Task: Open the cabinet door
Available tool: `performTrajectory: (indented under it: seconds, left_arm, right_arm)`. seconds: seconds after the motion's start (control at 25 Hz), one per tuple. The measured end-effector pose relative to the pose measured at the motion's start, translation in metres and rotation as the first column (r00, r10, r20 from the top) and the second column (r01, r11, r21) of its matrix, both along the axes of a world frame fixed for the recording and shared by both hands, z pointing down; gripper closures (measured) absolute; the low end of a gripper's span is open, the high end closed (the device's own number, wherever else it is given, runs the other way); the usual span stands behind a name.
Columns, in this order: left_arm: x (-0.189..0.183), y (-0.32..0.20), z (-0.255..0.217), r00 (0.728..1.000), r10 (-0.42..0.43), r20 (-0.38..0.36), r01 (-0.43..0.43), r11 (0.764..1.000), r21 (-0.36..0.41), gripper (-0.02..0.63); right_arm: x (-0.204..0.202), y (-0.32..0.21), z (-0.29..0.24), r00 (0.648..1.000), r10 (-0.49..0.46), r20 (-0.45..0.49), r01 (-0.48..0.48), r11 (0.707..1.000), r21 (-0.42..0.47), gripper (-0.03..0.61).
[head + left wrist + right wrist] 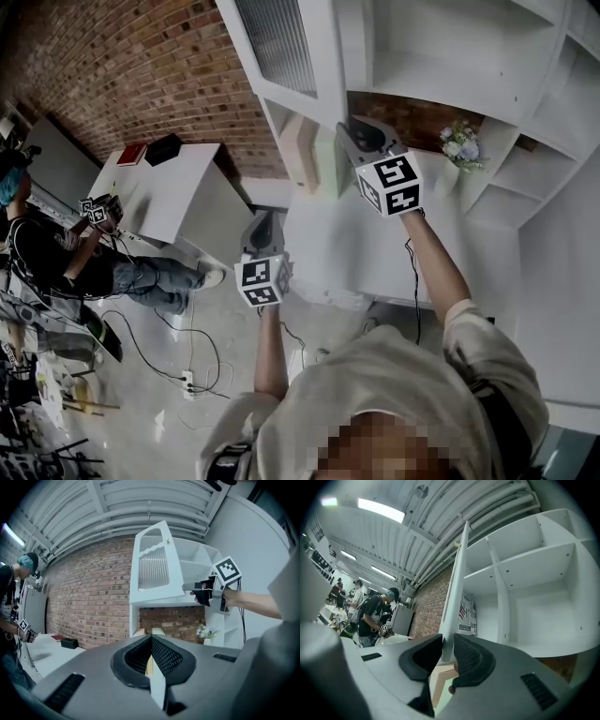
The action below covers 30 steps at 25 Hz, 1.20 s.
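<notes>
One cabinet door (456,583) stands swung out from the white cabinet (534,597), its thin lower edge running down between the jaws of the right gripper (447,645), which clamp it. The left gripper (151,641) sits lower, well apart from the door, jaws closed on nothing. Two grippers, one door

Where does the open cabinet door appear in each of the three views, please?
Head view: cabinet door at top centre, ribbed pane showing.
Left gripper view: centre, upper half, seen face on.
Right gripper view: edge on, running down between the jaws.
Shared landmark: brick wall.
</notes>
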<state>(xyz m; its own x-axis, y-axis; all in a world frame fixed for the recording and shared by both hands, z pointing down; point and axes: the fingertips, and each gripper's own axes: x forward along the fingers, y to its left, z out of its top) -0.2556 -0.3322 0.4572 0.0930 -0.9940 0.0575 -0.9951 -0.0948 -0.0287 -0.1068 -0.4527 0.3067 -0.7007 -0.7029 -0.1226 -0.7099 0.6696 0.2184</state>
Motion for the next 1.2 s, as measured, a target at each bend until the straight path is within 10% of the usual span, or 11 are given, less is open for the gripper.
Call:
performTrajectory:
  seconds: [1.2]
  left_arm:
    - [-0.050, 0.045, -0.016, 0.988, -0.157, 0.012, 0.157, 0.988, 0.011, 0.588]
  right_arm:
    - [-0.086, 0.077, -0.006, 0.984, -0.179, -0.015, 0.180, 0.983, 0.048, 0.483]
